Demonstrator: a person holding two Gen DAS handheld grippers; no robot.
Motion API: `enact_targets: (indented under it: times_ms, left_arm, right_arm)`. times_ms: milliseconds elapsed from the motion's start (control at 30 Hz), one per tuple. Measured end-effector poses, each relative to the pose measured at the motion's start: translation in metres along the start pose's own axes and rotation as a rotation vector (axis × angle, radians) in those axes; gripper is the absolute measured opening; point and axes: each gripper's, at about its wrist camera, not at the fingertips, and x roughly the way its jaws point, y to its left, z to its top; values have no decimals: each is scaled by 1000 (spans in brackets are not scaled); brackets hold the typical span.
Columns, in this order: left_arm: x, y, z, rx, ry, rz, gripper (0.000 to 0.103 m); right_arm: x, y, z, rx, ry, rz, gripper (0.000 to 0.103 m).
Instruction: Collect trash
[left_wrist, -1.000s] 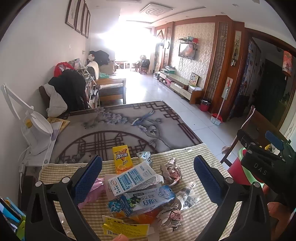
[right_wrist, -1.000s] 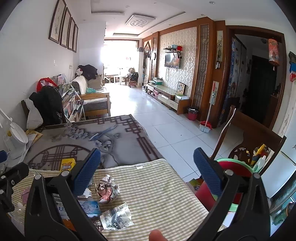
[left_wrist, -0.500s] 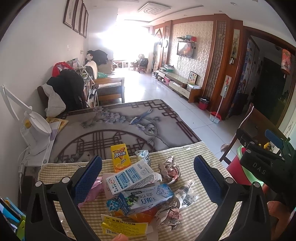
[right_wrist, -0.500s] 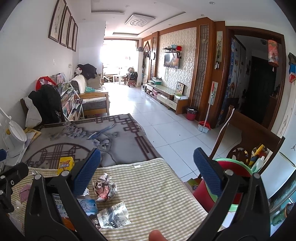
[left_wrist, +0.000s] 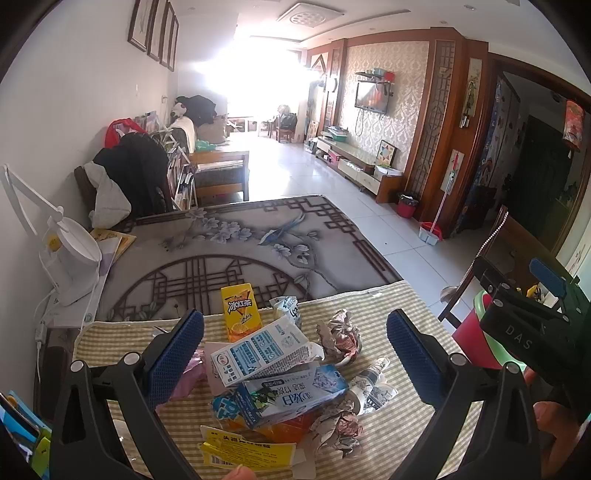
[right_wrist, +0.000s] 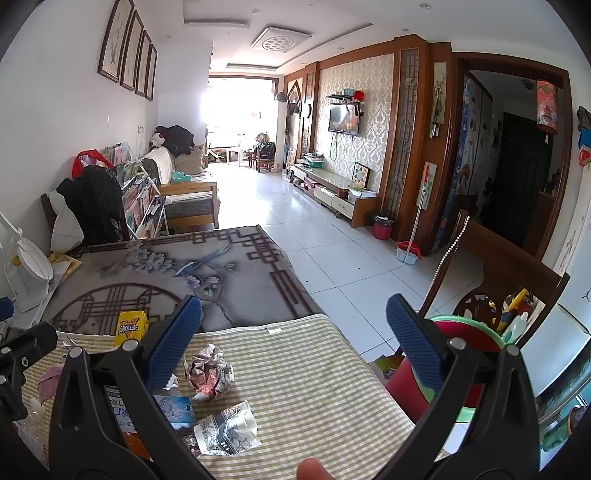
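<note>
left gripper (left_wrist: 295, 354): jaws spread wide, holding nothing, hovering right over the pile
right gripper (right_wrist: 293, 343): also wide and empty, off to the pile's right side
trash pile (left_wrist: 284, 384): heaped at the near left of the striped table (right_wrist: 314, 373); flattened cartons, crumpled paper balls, yellow juice box (left_wrist: 241, 312) standing at the back
bin (right_wrist: 458, 358): red with green rim, just past the table's right edge
risk: overlapping cartons could slide or drag neighbours off the edge on a sloppy pinch

The orange packet (left_wrist: 284, 428) lies mostly hidden beneath the blue carton (left_wrist: 295, 397).
</note>
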Motion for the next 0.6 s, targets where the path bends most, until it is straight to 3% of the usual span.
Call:
enact_targets:
  times_ms: [600]
  left_arm:
    - [2, 2, 0, -1, 3, 0, 95]
  right_arm:
    - [1, -3, -2, -1, 2, -12, 99]
